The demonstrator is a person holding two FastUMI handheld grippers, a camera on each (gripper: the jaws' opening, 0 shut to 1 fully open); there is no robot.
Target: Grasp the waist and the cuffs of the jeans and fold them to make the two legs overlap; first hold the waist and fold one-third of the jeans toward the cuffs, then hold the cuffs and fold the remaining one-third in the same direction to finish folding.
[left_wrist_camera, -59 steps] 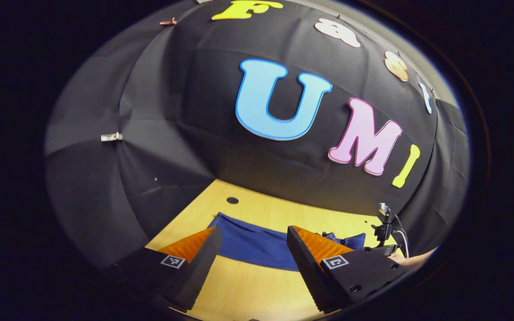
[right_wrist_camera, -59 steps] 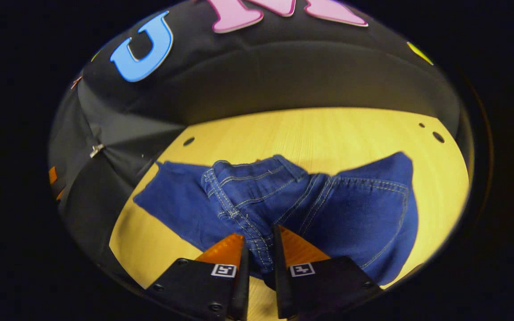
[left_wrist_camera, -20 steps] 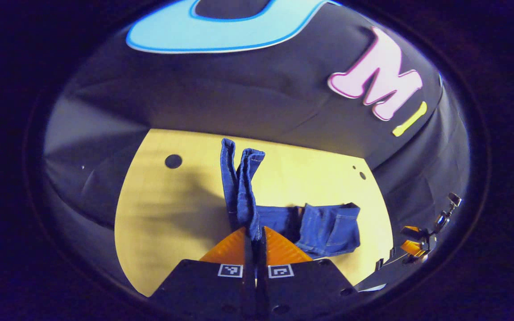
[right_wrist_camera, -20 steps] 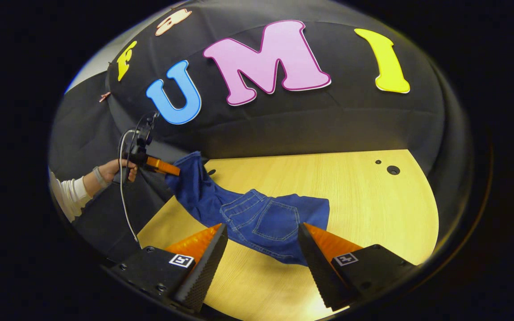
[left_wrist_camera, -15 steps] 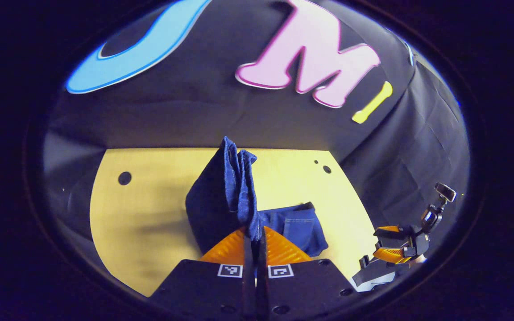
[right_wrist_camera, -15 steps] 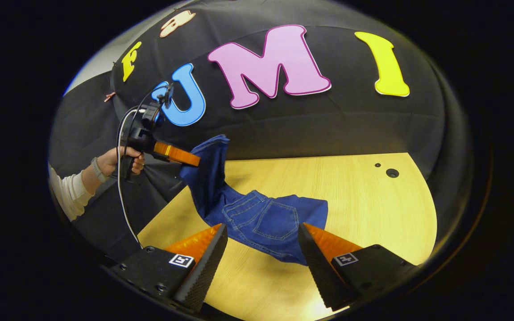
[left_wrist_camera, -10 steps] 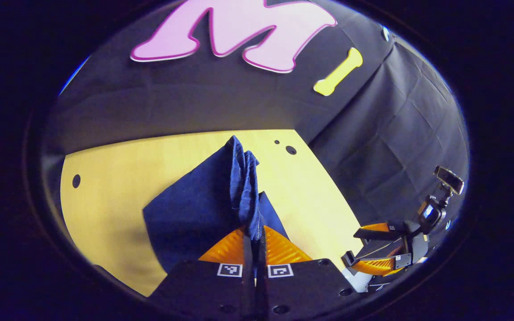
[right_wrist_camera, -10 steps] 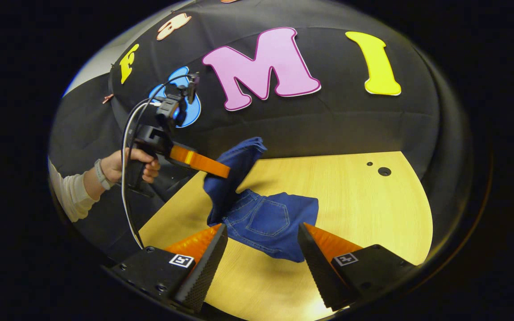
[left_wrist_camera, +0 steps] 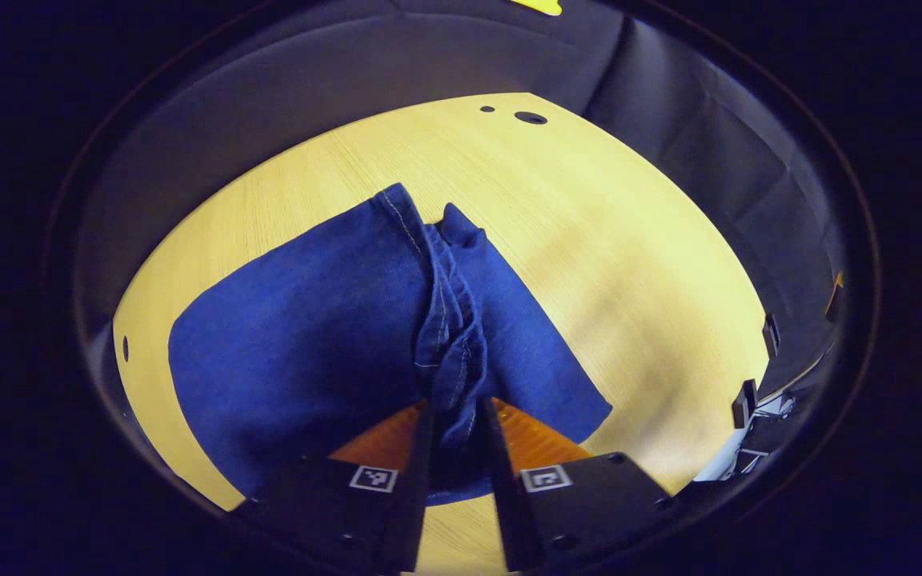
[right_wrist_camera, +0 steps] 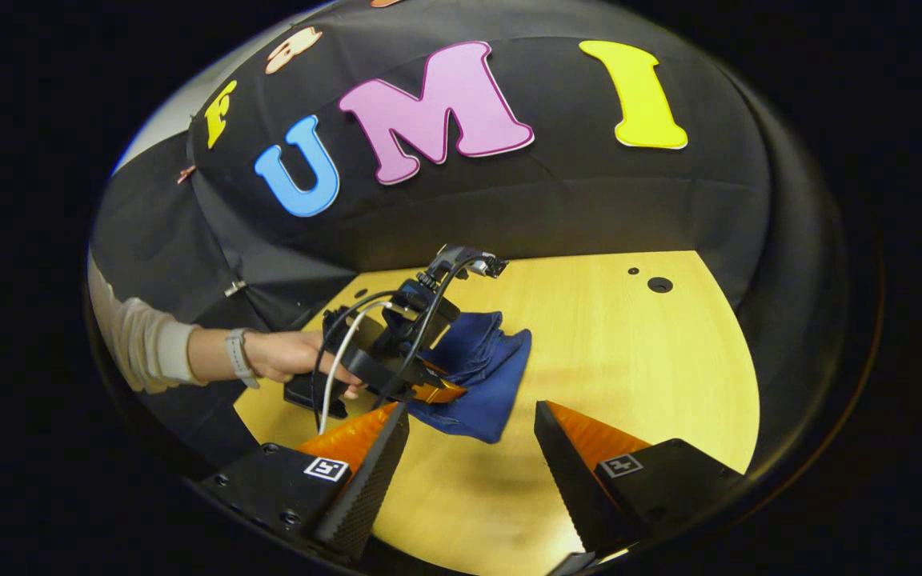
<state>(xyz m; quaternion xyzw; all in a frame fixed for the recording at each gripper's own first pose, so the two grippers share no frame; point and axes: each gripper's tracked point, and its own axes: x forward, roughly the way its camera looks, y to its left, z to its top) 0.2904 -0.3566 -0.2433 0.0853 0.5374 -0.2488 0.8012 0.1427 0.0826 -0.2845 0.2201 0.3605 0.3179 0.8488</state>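
In the left gripper view, the left gripper [left_wrist_camera: 454,424] sits at bottom centre, its fingers clenched on the bunched cuffs [left_wrist_camera: 449,352] of the jeans [left_wrist_camera: 309,336], which lie folded on the wooden bench [left_wrist_camera: 629,264]. In the right gripper view, the right gripper [right_wrist_camera: 469,448] hangs released at the bottom, the folded jeans [right_wrist_camera: 481,376] just above, a hand [right_wrist_camera: 289,356] at left centre.

In my left gripper view, the folded jeans [left_wrist_camera: 309,320] lie on the table [left_wrist_camera: 629,240] straight ahead of my left gripper [left_wrist_camera: 453,424], their bunched cuffs [left_wrist_camera: 449,336] running up between my fingers. Two holes [left_wrist_camera: 531,118] sit at the table's far edge. In my right gripper view, the jeans lie ahead and left of my right gripper [right_wrist_camera: 469,448], with the hand [right_wrist_camera: 293,356] left of them.
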